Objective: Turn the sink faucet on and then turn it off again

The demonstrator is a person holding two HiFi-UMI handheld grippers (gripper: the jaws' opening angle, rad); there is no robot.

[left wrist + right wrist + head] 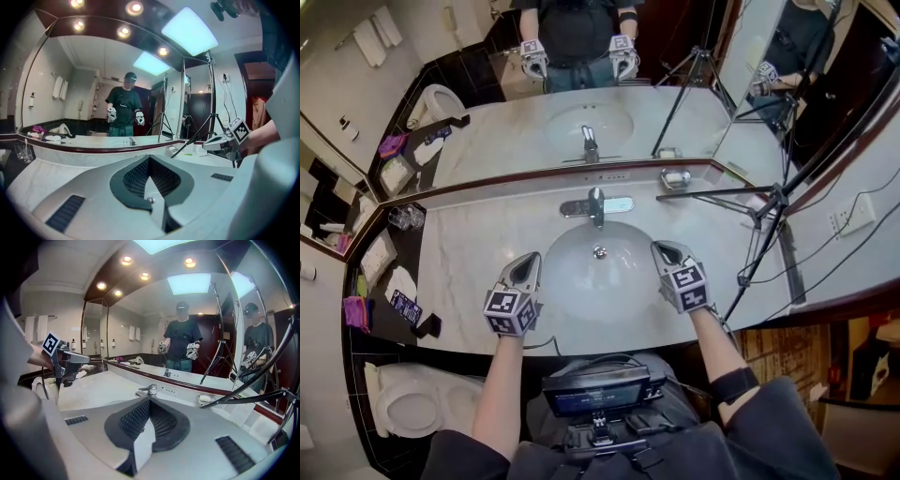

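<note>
Both closed and empty, left gripper (528, 259) at seven o'clock of the sink (581, 274), right gripper (662, 249) at four; faucet (596, 204) looks dry, so nothing begun or all finished.

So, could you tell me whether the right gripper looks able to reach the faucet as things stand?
Probably yes. The right gripper, jaws shut and empty, hovers over the right side of the sink, and nothing stands between it and the faucet; the tripod leg stands off to the right.
</note>
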